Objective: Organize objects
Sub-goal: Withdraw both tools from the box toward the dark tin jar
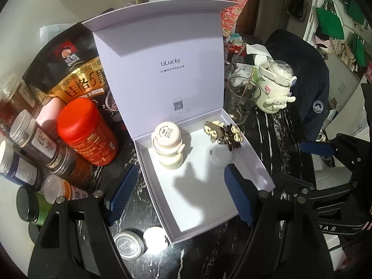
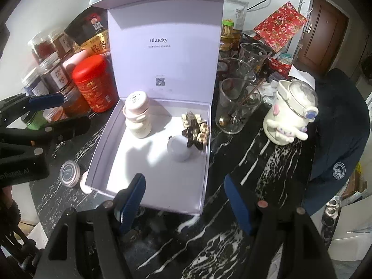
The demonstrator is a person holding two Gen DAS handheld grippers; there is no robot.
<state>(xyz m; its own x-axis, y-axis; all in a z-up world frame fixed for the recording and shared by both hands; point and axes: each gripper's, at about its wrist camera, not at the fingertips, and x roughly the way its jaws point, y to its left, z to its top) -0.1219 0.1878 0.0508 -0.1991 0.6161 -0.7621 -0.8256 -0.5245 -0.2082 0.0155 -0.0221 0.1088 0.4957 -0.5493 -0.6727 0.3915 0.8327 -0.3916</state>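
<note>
Nearest us, our left gripper (image 1: 179, 200) and right gripper (image 2: 186, 200) hang with their jaws apart and nothing between them, touching nothing, over the near end of the white box (image 2: 148, 195). Just left of that box, on the black marble table (image 2: 232, 174), sit 2 small things not yet put away: a silver tin (image 2: 70, 173) and a round white lid (image 1: 155, 236). We judge the tin light, stiff and slick, best pinched across its rim. Further in, the box already holds a cream jar (image 2: 137, 114), a white pod (image 2: 179, 147) and a beaded hair clip (image 2: 195, 130) (probably fragile, so take it by its dark body). Beyond stands the raised box lid (image 1: 160, 69).
</note>
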